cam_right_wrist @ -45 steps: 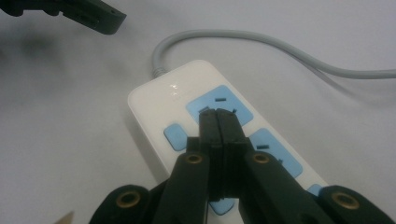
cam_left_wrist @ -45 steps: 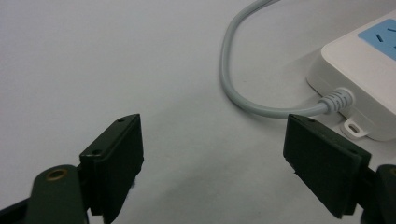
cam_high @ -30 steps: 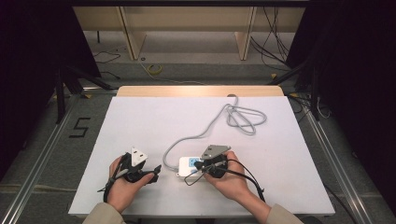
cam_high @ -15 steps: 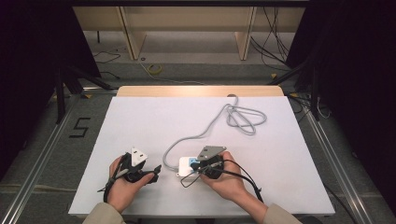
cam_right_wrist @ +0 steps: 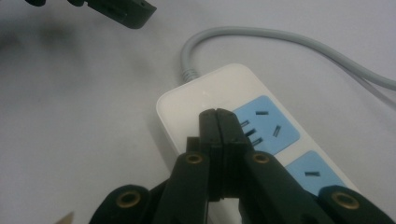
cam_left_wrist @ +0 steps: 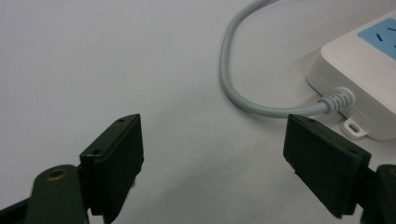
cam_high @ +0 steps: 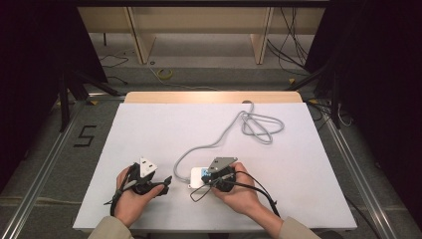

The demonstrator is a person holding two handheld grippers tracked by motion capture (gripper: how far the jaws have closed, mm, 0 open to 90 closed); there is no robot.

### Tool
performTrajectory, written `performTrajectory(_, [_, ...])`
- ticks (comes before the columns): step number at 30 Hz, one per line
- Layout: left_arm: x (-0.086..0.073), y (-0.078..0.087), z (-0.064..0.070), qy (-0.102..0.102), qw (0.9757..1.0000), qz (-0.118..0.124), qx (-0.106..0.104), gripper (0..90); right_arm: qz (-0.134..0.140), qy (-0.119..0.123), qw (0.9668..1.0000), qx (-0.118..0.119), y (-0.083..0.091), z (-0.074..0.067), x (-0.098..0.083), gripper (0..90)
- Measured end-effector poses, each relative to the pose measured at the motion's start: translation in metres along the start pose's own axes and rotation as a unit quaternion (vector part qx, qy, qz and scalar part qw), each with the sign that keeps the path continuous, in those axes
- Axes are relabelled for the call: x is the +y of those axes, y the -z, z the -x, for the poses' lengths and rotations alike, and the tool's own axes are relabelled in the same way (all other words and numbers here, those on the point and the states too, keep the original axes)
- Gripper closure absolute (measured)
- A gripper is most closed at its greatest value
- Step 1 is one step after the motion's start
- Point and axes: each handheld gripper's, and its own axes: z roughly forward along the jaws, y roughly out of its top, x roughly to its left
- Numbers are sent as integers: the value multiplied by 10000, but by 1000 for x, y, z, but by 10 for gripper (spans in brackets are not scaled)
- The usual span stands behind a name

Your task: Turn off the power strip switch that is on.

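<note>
- Left gripper (cam_high: 161, 183): jaws apart, nothing between them, low over the bare white table (cam_high: 149, 129).
- Grey cord (cam_left_wrist: 243, 88): curves past the left gripper's far jaw, close by, into the strip's end.
- Power strip (cam_right_wrist: 196, 100): white, blue sockets, flat on the table near the front edge.
- Right gripper (cam_right_wrist: 218, 122): jaws pressed together, tips over the strip's top beside a socket; contact unclear.
- Cord coil (cam_high: 261, 127): farther back, right.
</note>
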Motion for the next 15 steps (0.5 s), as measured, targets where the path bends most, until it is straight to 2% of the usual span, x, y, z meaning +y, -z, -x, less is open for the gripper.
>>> performTrajectory(15, [0, 0, 0, -6, 10000, -19, 9, 199, -37, 40, 10000, -73, 0, -2, -1, 900])
